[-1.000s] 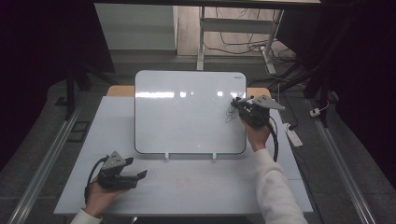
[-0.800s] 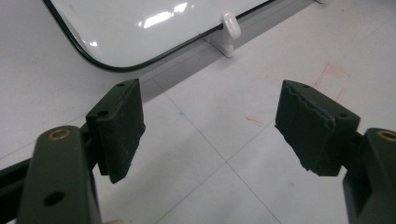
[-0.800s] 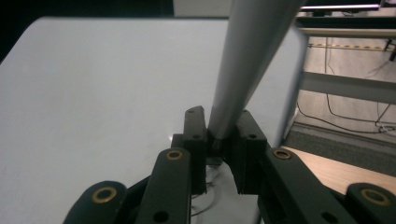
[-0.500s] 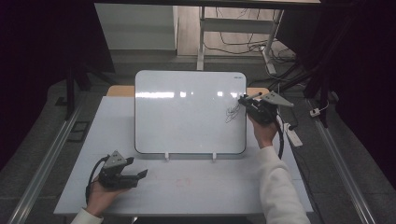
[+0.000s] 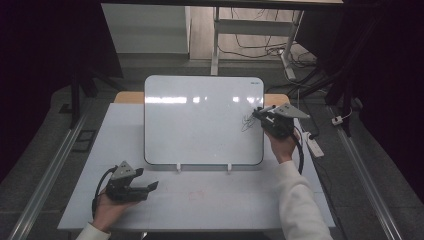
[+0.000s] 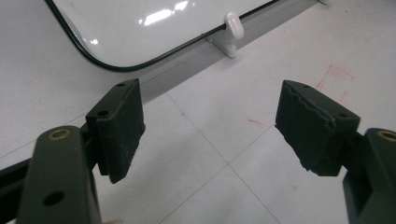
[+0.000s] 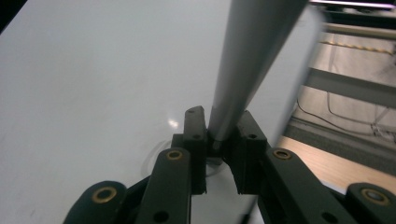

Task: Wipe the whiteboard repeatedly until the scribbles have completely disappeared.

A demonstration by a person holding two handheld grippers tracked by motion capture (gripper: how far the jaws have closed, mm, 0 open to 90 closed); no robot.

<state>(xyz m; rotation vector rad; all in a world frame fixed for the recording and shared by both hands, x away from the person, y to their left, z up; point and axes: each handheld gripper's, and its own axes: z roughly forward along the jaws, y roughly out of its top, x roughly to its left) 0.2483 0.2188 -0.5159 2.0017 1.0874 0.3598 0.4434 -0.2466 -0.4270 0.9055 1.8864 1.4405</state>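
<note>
Right gripper pinched a grey marker at the right edge of the whiteboard, beside a dark scribble, while left gripper rested spread and empty on the table below the whiteboard; judged mid-drawing, next needing steady tip contact.
</note>
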